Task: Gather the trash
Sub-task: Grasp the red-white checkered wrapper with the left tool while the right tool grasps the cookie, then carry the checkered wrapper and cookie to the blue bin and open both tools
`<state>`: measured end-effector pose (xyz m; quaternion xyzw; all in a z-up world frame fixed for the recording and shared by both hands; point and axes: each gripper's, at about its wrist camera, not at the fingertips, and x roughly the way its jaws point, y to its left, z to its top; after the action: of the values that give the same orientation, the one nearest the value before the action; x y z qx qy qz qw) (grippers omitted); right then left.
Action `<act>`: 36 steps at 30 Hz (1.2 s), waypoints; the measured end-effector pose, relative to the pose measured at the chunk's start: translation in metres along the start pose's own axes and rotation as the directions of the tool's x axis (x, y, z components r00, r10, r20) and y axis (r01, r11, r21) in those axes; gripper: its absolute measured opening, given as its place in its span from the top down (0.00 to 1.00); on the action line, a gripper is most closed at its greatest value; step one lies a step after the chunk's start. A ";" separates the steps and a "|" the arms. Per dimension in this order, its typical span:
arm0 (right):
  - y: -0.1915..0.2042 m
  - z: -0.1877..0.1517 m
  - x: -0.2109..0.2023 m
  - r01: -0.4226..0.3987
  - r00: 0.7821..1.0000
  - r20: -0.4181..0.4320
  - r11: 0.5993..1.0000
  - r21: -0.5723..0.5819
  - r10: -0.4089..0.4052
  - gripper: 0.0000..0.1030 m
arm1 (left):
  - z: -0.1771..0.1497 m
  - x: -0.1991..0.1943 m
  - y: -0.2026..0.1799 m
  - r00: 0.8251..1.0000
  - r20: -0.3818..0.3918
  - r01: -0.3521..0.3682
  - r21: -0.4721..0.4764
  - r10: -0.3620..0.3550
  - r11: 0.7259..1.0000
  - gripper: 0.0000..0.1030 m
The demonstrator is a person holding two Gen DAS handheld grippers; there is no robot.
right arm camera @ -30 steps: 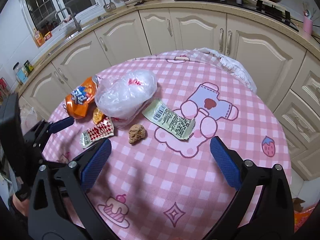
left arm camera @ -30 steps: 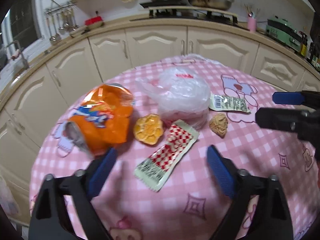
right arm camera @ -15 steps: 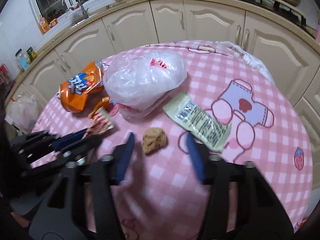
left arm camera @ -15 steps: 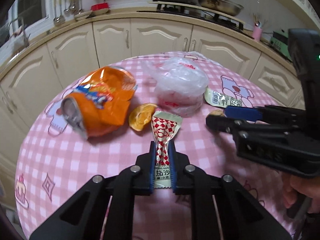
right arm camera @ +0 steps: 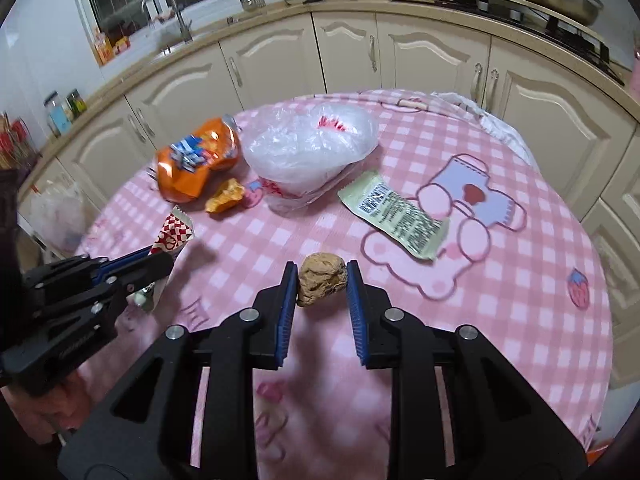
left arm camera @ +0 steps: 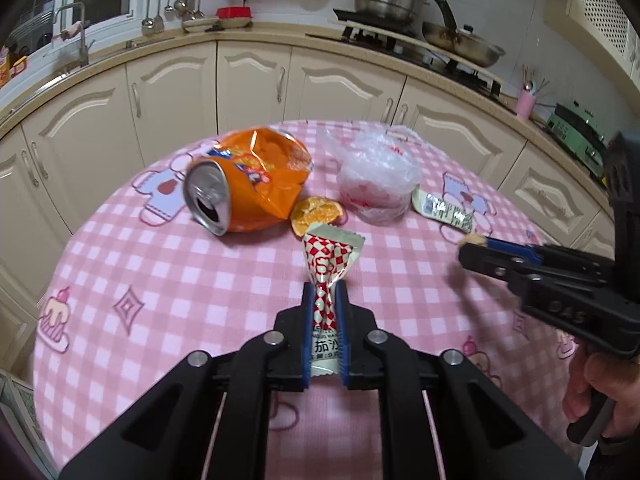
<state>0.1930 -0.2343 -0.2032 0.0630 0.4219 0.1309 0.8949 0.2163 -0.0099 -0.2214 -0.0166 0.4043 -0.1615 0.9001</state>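
Both claws grip trash, one piece each, likely so two go in one trip. The left claw (left arm camera: 325, 304) is clamped on the tail of the red-checked wrapper (left arm camera: 329, 258), low in the centre of its frame; only a few Chinese characters show near the pads. The right claw (right arm camera: 322, 280), its jaws just closing, pinches the brown crumpled lump (right arm camera: 322, 283) at centre frame. Farther back on the worktop (right arm camera: 540, 320), the green wrapper (right arm camera: 394, 216) lies barcode side up; its print is too small to read.
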 end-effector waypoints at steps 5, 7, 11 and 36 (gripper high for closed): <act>-0.007 -0.002 -0.042 -0.024 0.997 0.073 0.999 0.037 0.021 0.76 | 0.005 -0.031 -0.005 0.998 0.062 0.004 -0.019 -0.003 1.000 0.91; -0.009 -0.002 -0.062 -0.012 0.994 0.113 0.999 0.038 0.007 0.76 | 0.007 -0.044 -0.007 0.996 0.087 0.006 -0.024 -0.004 1.000 0.91; -0.018 -0.001 -0.098 -0.001 0.981 0.192 0.998 0.056 -0.009 0.76 | 0.012 -0.070 -0.023 0.989 0.145 0.018 -0.013 -0.016 1.000 0.91; -0.238 -0.147 -0.266 0.232 0.905 0.209 0.841 0.489 -0.371 0.76 | -0.031 -0.060 -0.318 0.897 -0.016 0.426 0.303 -0.442 0.853 0.91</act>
<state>-0.0398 -0.5384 -0.1534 0.2204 0.3065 -0.1260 0.9174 0.0683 -0.2898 -0.1479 0.0244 0.3362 -0.4189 0.8431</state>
